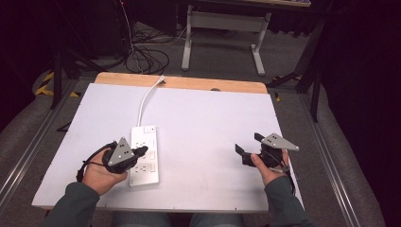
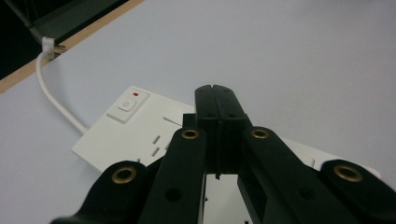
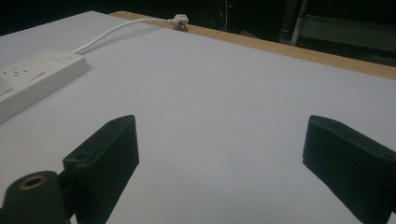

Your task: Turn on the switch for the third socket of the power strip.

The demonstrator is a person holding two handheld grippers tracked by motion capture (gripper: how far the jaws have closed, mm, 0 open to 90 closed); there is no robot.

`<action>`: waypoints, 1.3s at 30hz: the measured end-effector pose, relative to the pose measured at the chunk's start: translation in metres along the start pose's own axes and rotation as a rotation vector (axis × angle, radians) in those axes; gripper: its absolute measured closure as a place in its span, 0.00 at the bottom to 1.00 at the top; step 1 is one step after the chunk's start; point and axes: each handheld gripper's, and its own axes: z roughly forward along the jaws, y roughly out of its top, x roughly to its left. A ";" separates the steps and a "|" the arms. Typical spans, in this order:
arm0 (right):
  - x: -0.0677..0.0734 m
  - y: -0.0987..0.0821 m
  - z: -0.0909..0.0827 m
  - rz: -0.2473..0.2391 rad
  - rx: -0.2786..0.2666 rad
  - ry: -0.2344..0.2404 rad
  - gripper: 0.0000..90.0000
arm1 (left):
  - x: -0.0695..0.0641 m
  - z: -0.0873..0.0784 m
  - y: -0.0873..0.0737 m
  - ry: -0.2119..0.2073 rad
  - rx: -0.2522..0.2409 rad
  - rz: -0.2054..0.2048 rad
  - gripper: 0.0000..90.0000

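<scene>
We see a flat white plastic power strip point(image 1: 144, 156) lying left of centre on the smooth white bench point(image 1: 208, 123), its round cord point(image 1: 147, 97) curving to the far wooden edge. Our left tongs point(image 1: 142, 152), matte black, are pressed together over the strip. Our right tongs point(image 1: 249, 143) stand wide apart near the right, gripping nothing.

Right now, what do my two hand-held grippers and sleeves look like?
Both are black with two blocky jaws and brass-coloured rivets. The left hand-held gripper and the right hand-held gripper each carry a grey three-cornered plate with small dark dots. A black cable loops from the left one. The sleeves are dark grey-green.
</scene>
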 end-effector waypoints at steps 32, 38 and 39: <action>-0.001 0.000 0.000 -0.002 0.002 -0.003 0.12 | 0.032 -0.034 -0.007 0.345 -0.184 -0.287 0.99; -0.001 0.000 0.000 0.000 0.001 -0.003 0.12 | 0.035 -0.038 -0.009 0.405 -0.183 -0.310 0.98; 0.000 0.000 0.000 0.003 -0.001 -0.003 0.12 | 0.036 -0.039 -0.009 0.415 -0.182 -0.312 0.97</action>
